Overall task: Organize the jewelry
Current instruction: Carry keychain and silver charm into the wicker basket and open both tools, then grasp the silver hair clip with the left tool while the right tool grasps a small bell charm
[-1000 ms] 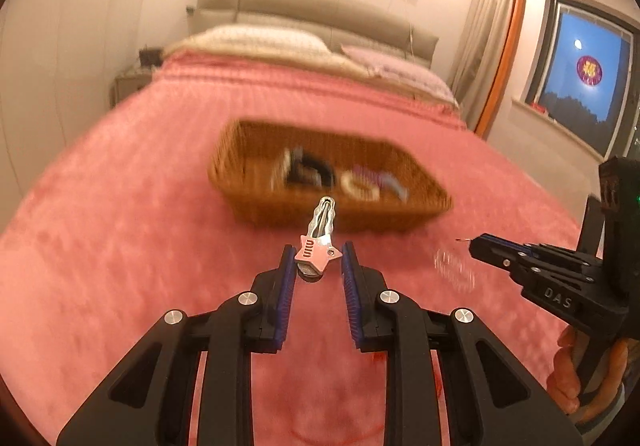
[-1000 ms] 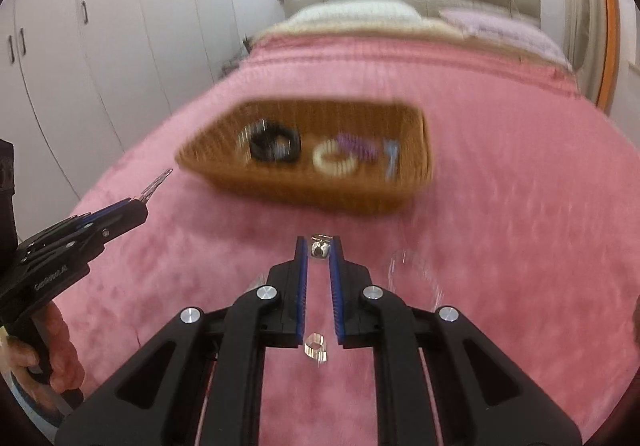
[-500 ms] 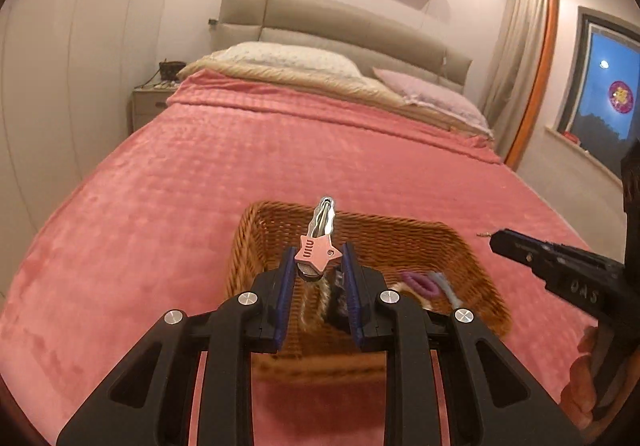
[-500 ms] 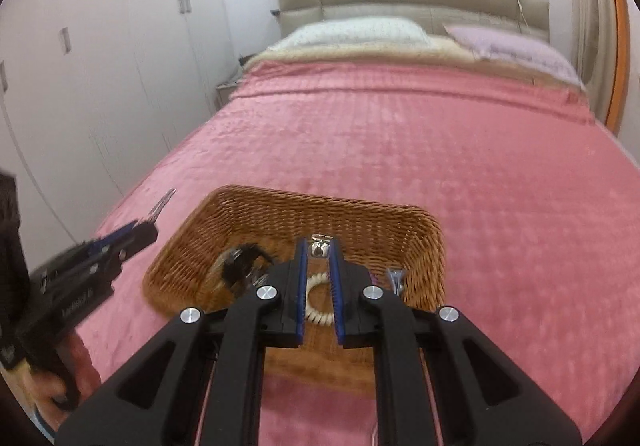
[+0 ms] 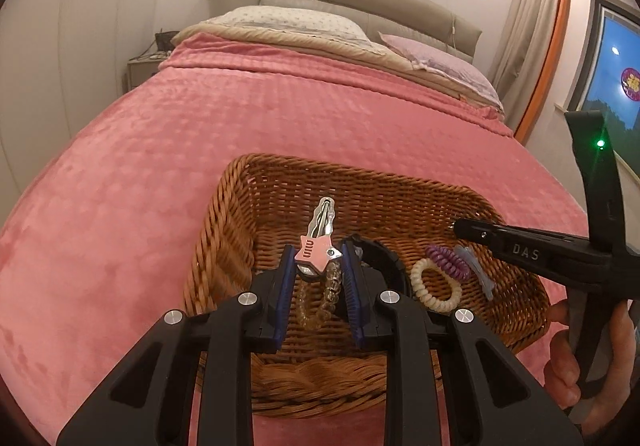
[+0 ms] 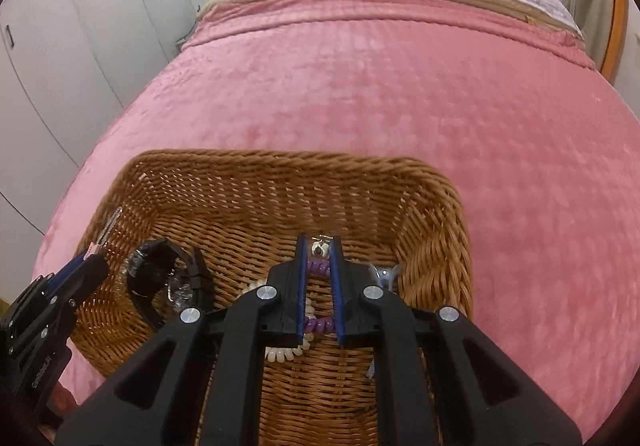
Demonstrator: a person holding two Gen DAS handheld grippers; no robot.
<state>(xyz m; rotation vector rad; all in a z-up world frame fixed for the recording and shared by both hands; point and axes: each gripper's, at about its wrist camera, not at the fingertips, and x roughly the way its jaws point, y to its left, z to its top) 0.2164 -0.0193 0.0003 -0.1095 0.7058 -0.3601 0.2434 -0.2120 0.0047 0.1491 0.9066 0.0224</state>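
Observation:
A brown wicker basket (image 5: pixel 240 214) (image 6: pixel 432 214) sits on the pink bed. My left gripper (image 5: pixel 318 258) is shut on a silver hair clip with a pink star (image 5: pixel 318 252), held above the basket's near left part. My right gripper (image 6: pixel 319 249) is shut on a small silver ring (image 6: pixel 319 250) over the basket's middle. In the basket lie a black watch (image 6: pixel 160 278), a clear bead bracelet (image 5: pixel 320 302), a cream coil band (image 5: pixel 434 286), a purple coil band (image 5: pixel 448 258) (image 6: pixel 318 322) and a pale blue clip (image 5: pixel 480 270).
The pink bedspread (image 6: pixel 360 86) stretches around the basket to pillows (image 5: pixel 288 22) and a headboard at the far end. White wardrobes (image 6: pixel 80 26) stand left of the bed. A window (image 5: pixel 616 78) and curtain are on the right.
Both grippers have moved forward from the near bedspread to above the basket, each keeping hold of its item. The basket now fills the lower part of both views.

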